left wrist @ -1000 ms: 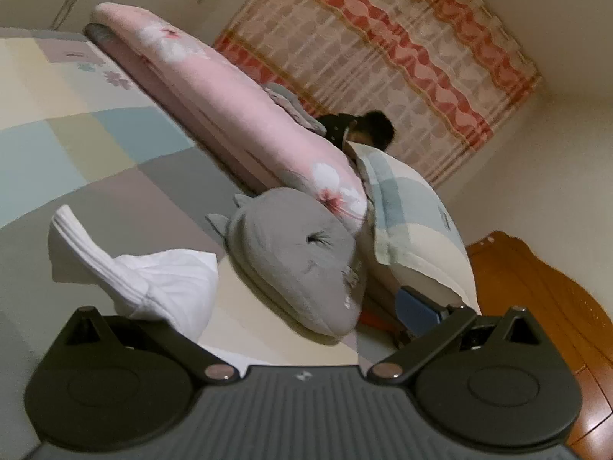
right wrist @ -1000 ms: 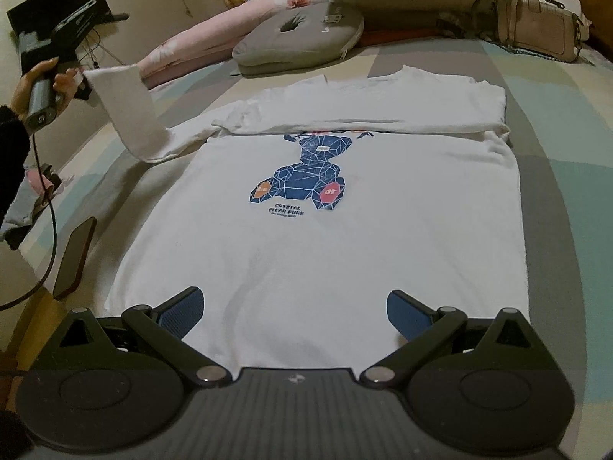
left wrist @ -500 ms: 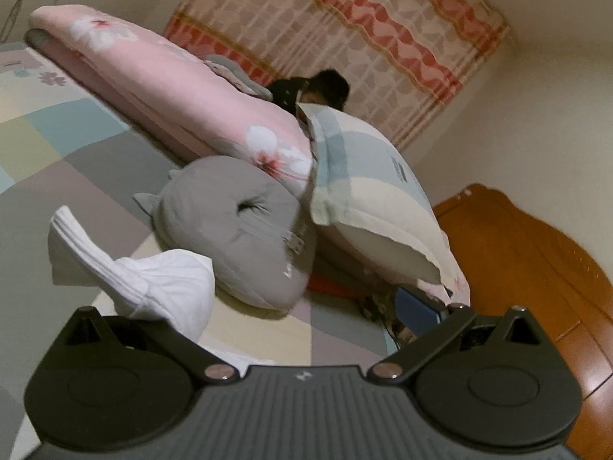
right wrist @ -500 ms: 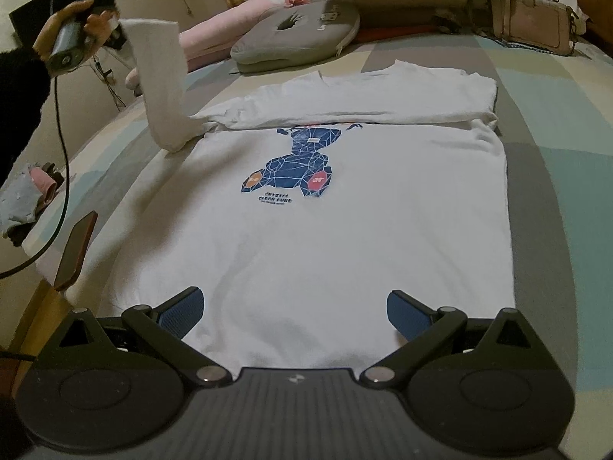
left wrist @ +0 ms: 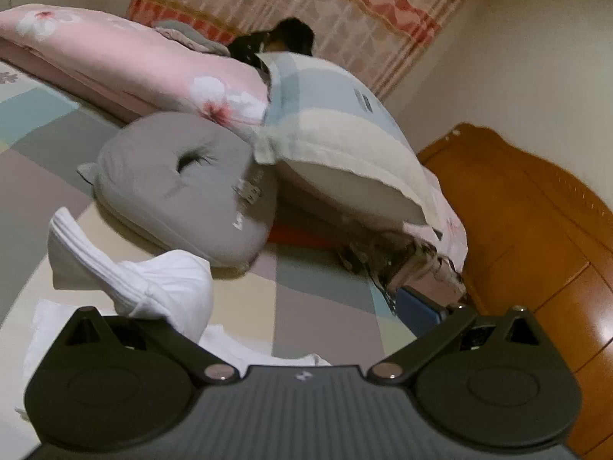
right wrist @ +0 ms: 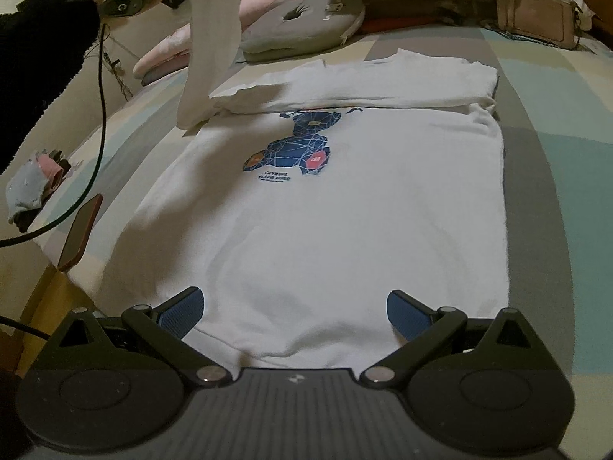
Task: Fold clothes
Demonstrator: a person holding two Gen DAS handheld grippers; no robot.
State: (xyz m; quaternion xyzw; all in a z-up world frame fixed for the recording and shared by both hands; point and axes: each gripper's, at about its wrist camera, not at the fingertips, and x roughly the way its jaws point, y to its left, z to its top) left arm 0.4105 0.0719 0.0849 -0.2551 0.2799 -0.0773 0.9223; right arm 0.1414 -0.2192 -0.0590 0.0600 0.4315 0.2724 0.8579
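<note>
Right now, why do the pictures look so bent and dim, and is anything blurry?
Both views: fisheye bending, black corners, dim warm indoor light. Left wrist view: the headboard and bag fringe smear with motion blur. Right wrist view: the white shirt is soft, its small print unreadable; the lifted sleeve casts a shadow on the folded part.

Your right gripper (right wrist: 295, 308): black body, ribbed grey-black top plate with a small white logo at its front edge, two round black discs either side, angled black link arms on silver pivot screws, blue textured pads (right wrist: 406, 314). Left gripper (left wrist: 299, 306) matches it: same ribbed plate, logo, discs and silver screws; one blue pad shows. From the right wrist view, its handle is dark with a ring mark on the butt and a thin dark cable (right wrist: 100, 122) trailing. Your sleeve (right wrist: 42, 53) is black knit.
</note>
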